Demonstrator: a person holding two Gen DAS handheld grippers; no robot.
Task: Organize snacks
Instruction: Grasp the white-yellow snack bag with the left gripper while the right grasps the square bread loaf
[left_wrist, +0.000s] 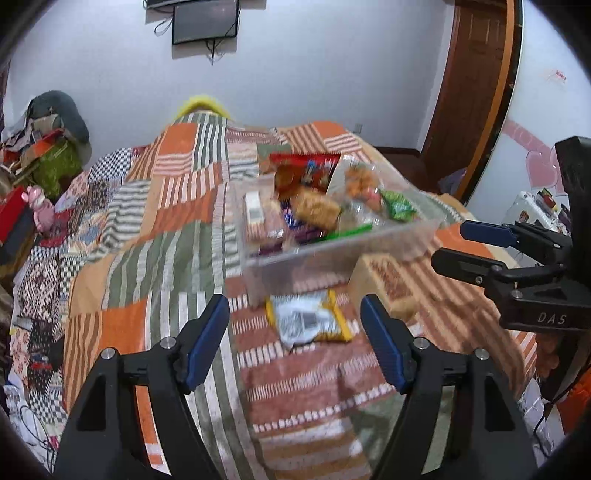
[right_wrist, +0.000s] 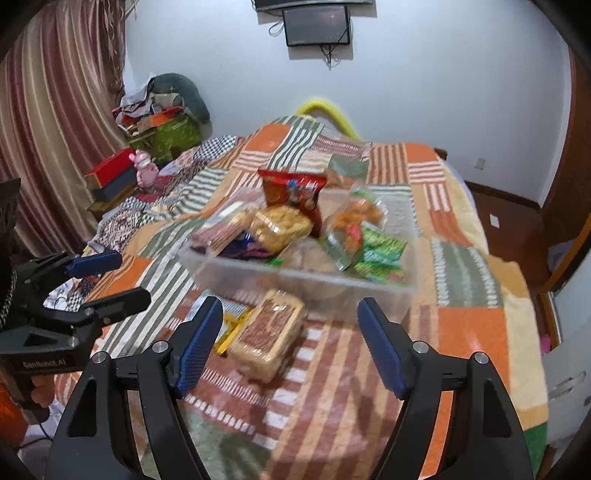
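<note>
A clear plastic bin (left_wrist: 332, 254) (right_wrist: 369, 291) sits on the patchwork bedspread, filled with several snack packs, among them a red bag (left_wrist: 306, 168) (right_wrist: 291, 192) and green packets (right_wrist: 380, 251). In front of it lie a yellow-edged white packet (left_wrist: 308, 321) (right_wrist: 231, 328) and a tan wafer pack (left_wrist: 391, 280) (right_wrist: 269, 332). My left gripper (left_wrist: 295, 328) is open and empty, just before the yellow-edged packet. My right gripper (right_wrist: 290, 332) is open and empty, above the wafer pack. Each gripper shows in the other's view (left_wrist: 465, 247) (right_wrist: 107, 277).
The bed (left_wrist: 147, 229) (right_wrist: 461, 314) fills both views. A red box (right_wrist: 110, 171), a pink toy (right_wrist: 146, 171) and a cluttered pile (right_wrist: 162, 122) lie at its far left side. A wooden door (left_wrist: 476, 74) stands at the right, a monitor (right_wrist: 317, 24) on the wall.
</note>
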